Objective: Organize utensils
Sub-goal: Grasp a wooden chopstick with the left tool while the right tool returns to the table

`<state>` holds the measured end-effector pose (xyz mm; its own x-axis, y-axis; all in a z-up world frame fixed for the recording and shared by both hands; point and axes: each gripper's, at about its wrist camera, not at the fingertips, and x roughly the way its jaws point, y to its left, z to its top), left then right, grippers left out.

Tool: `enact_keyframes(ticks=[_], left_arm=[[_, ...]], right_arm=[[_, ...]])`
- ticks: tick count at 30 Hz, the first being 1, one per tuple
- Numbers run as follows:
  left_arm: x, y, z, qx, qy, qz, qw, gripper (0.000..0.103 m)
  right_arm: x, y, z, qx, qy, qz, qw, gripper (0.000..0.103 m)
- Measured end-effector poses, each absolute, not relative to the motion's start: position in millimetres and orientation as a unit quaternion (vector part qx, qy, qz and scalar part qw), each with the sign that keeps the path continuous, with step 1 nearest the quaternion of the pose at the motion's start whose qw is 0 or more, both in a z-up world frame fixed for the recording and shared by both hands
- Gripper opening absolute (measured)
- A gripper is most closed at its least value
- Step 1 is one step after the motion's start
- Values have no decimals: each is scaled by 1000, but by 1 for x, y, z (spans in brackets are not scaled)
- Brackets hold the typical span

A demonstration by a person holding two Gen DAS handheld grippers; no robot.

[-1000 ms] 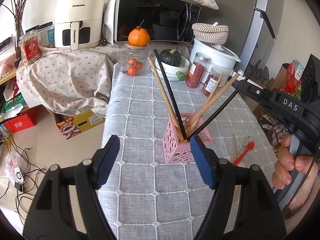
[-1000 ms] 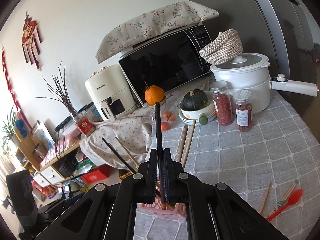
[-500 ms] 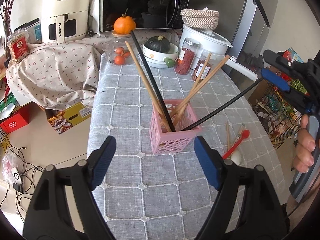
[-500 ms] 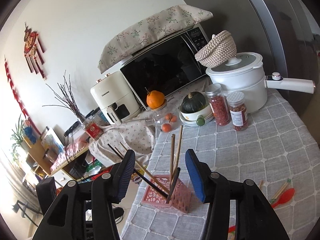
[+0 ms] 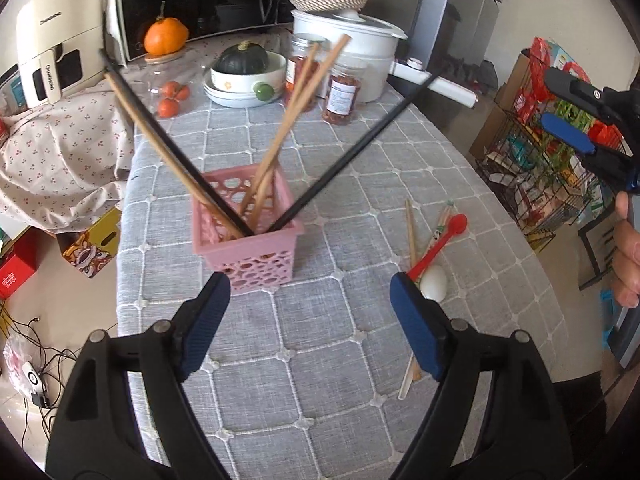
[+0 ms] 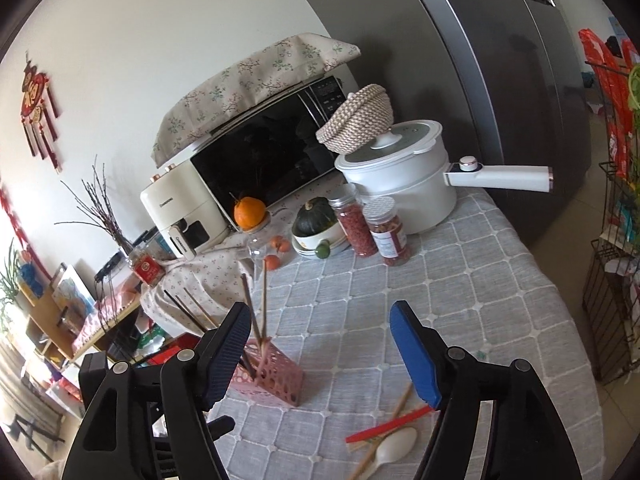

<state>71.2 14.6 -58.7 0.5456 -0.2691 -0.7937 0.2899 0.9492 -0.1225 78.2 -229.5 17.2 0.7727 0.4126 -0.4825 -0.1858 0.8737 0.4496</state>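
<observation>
A pink basket stands on the grey tablecloth and holds several wooden chopsticks and two black chopsticks that lean outward. My left gripper hangs open just in front of the basket, with nothing between its pads. To its right lie a red spoon, a white spoon and a loose wooden chopstick. My right gripper is empty and its jaws are opening; it hovers above the red spoon, the white spoon and the basket. The same right gripper appears at the far right.
A white pot with a long handle, two spice jars, a bowl with a squash, a microwave and an air fryer crowd the table's far end. A wire rack stands off the right edge. A hand holds the right gripper.
The right gripper let go of the black chopstick, which now leans in the basket, then opened and drew back to the right. The left gripper tilted down and came closer to the loose utensils.
</observation>
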Motion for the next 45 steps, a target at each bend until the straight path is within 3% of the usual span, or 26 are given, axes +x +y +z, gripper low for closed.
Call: enact_keyframes(ticks=[16, 18, 23, 29, 39, 41, 45], left_arm=[[97, -87, -104, 71, 521, -195, 828, 82], [104, -93, -108, 63, 523, -192, 828, 77], [125, -112, -119, 42, 525, -190, 829, 48], [151, -126, -137, 14, 527, -183, 830, 27], [164, -141, -154, 34, 528, -173, 831, 19], [162, -146, -154, 56, 522, -169, 834, 10], [159, -150, -154, 69, 527, -175, 829, 7]], right_arm=[[77, -299, -38, 152, 437, 68, 884, 84], [78, -304, -47, 145, 455, 58, 877, 84], [79, -321, -69, 151, 498, 27, 853, 84], [79, -339, -94, 164, 545, -8, 822, 84], [82, -346, -102, 169, 563, -18, 809, 84], [81, -347, -103, 170, 566, -20, 806, 84], [81, -349, -102, 176, 565, -20, 806, 84]])
